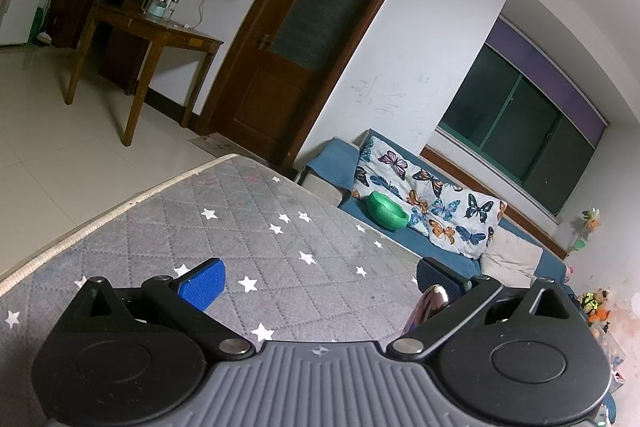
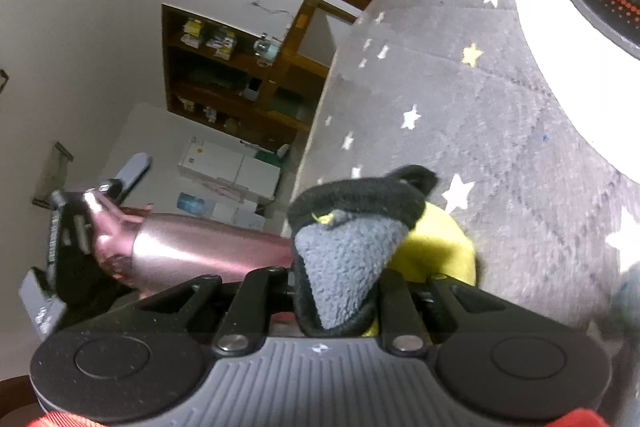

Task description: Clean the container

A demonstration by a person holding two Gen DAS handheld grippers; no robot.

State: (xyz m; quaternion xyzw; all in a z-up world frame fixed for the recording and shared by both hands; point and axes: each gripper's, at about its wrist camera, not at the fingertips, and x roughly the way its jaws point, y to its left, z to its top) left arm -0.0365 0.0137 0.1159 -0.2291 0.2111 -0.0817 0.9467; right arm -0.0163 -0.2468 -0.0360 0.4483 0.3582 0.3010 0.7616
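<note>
Our right gripper (image 2: 340, 279) is clamped on a grey cloth (image 2: 344, 259). The pink bottle (image 2: 192, 255) lies just left of it, long axis sideways; our left gripper (image 1: 320, 277) gapes apart.

Your pink bottle (image 2: 192, 255) looks like brushed metal with a satin sheen, smooth along its body. The cleaning cloth (image 2: 344, 267) at your right gripper (image 2: 340, 291) is fuzzy grey fleece with a black stitched edge (a yellow patch sits behind it). The mattress (image 1: 260, 227) under both is matt grey quilted fabric, printed with white stars. Your left gripper (image 1: 320, 279) has matt black plastic arms, and its blue fingers (image 1: 204, 283) carry a finely ribbed, rubbery face. The door (image 1: 292, 43) is dark varnished wood.
</note>
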